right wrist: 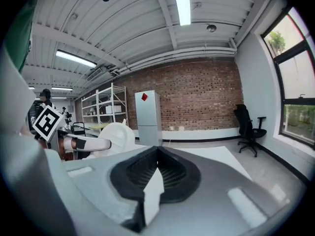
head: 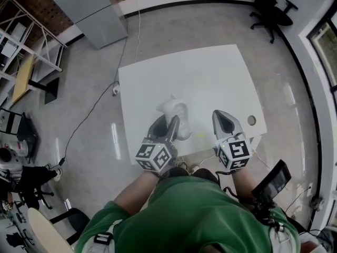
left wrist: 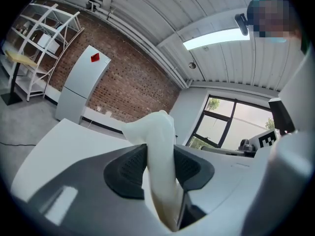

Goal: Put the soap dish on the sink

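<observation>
- At the far left we see a white shelf rack [head: 26, 41] standing on the floor, well apart from the white counter [head: 210, 78].
- Over the near edge of the counter, the left gripper [head: 167, 124] carries the soap dish [head: 176, 112], a white dish tipped up on its edge.
- In the left gripper view its fingers [left wrist: 129, 172] press on both sides of the dish, whose wall fills the narrow gap between them. The rest of the dish rises past the tips.
- We cannot tell whether anything lies in the dish, nor whether it touches the counter.
- Just to the right, near the left one, the right gripper [head: 220, 115] hangs over the counter. Its fingers [right wrist: 135, 173] meet at the tips with nothing gripped.
- From the right gripper view, a grey cabinet [right wrist: 146, 114] stands against the brick wall, and a black office chair [right wrist: 248, 127] stands farthest right.
</observation>
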A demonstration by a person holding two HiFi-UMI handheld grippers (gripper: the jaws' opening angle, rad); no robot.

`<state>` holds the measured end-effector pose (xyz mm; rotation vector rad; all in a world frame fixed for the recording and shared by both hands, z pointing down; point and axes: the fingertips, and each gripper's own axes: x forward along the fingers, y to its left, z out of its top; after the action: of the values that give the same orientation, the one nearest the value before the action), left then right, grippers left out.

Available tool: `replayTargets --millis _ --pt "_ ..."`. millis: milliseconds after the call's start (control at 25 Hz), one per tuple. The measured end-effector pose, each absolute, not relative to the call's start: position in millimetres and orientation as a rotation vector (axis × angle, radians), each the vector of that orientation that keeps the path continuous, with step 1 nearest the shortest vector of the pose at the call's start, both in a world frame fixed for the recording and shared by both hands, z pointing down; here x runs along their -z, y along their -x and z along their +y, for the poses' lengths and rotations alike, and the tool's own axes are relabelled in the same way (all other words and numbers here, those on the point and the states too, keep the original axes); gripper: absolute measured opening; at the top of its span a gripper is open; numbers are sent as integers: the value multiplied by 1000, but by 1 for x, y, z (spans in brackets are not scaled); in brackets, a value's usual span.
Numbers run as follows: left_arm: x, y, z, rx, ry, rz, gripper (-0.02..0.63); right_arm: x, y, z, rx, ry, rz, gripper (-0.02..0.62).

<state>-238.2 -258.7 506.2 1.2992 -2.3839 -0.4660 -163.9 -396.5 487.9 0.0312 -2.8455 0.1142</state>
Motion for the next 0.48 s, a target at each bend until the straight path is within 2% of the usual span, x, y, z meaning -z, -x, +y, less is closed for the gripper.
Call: replayTargets --millis 480 --pt "-559 282 -280 447 -1255 -2250 150 -523 213 -410 -100 -52 -2741 3"
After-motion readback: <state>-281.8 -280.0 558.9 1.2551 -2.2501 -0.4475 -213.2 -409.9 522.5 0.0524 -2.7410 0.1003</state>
